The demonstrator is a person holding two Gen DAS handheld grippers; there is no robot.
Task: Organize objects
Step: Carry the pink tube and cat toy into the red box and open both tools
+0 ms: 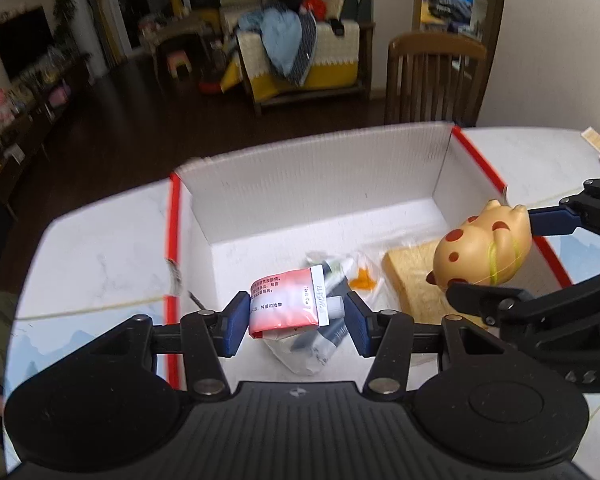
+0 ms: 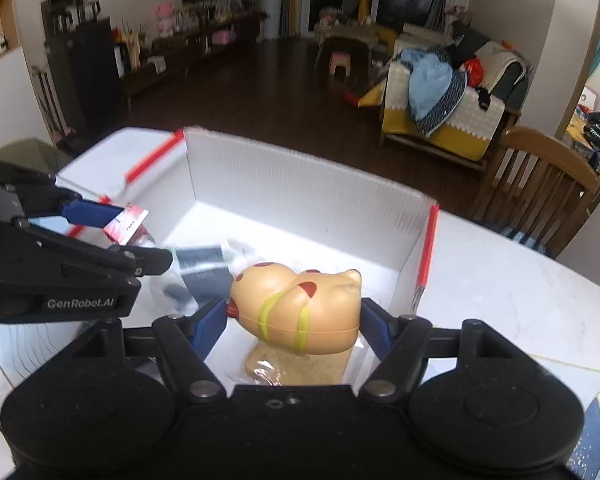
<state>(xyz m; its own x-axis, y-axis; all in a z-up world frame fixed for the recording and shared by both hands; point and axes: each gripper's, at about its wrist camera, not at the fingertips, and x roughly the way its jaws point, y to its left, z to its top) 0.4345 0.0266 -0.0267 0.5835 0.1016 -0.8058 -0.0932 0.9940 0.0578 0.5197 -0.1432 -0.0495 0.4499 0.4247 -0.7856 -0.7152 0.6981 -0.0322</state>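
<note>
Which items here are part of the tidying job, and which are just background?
Job:
- pink tube in left gripper
- spotted toy in right gripper
- white box
- sponge, bagged items inside

Background:
- wooden chair
- sofa with clothes

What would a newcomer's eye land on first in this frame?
Probably the tan spotted animal toy, clamped in the right gripper over the near right part of the white cardboard box. Next, the pink-and-white tube held in the left gripper beside it, above a clear bag of small items on the box floor. A yellowish sponge-like block lies under the toy.
</note>
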